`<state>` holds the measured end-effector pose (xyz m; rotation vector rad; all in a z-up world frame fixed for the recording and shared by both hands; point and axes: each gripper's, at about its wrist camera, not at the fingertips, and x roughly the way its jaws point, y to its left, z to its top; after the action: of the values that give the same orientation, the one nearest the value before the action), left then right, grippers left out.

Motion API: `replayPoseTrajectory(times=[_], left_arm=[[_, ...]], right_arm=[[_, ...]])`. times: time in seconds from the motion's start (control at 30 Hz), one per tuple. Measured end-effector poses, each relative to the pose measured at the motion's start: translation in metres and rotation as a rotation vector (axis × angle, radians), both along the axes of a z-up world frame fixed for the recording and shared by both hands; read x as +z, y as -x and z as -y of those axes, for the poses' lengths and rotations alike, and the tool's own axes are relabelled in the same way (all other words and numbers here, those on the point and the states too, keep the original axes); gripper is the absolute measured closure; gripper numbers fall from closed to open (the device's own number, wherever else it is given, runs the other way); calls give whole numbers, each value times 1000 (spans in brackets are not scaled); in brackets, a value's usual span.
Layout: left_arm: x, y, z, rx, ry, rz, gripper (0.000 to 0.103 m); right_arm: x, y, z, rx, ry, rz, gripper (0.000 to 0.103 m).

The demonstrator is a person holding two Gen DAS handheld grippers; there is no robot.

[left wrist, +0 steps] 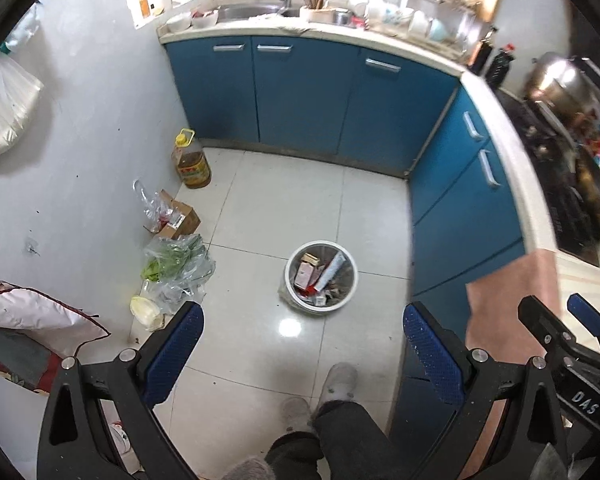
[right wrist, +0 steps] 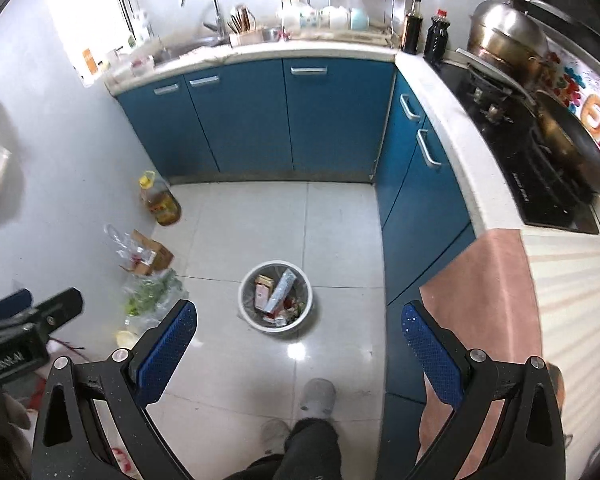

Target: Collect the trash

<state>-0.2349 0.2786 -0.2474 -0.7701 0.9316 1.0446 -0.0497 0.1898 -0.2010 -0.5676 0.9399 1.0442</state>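
Note:
A round white trash bin (left wrist: 321, 276) (right wrist: 275, 296) stands on the tiled floor, holding cartons, a grey tube and scraps. My left gripper (left wrist: 302, 322) is held high above the floor, open, nothing between its blue pads. My right gripper (right wrist: 299, 320) is open too and empty, at about the same height. Each gripper shows at the edge of the other's view. Along the left wall lie a clear bag of greens (left wrist: 178, 262) (right wrist: 150, 290), a small cardboard box (left wrist: 180, 218) (right wrist: 152, 256) with a clear bag on it, and a pale round item (left wrist: 146, 312).
Blue cabinets (left wrist: 300, 92) (right wrist: 260, 116) close off the back and right under a cluttered counter with a sink (left wrist: 248, 12). An oil jug (left wrist: 192, 162) (right wrist: 160, 200) stands by the left wall. A stove with pots (right wrist: 540, 120) is at right. The person's feet (left wrist: 324, 392) (right wrist: 300, 412) are below.

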Motion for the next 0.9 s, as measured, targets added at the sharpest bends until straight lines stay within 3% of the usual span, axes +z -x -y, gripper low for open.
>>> replayPoseTrajectory(times=[0.2,0.37,0.7,0.9], left_arm=[[50,9,35,-35,6,72,1],[78,11,56,-27,7,119,1],[103,4,98,-30,9,196,1],[110,-1,112,-25,-9,186,1]], right_arm=[[70,11,42,43,-62,-81,0],[100,16,70,90,-80,-140,0],[123,6,107,151,-77,-180,0],[127,0,120,168,-81,-194,0]])
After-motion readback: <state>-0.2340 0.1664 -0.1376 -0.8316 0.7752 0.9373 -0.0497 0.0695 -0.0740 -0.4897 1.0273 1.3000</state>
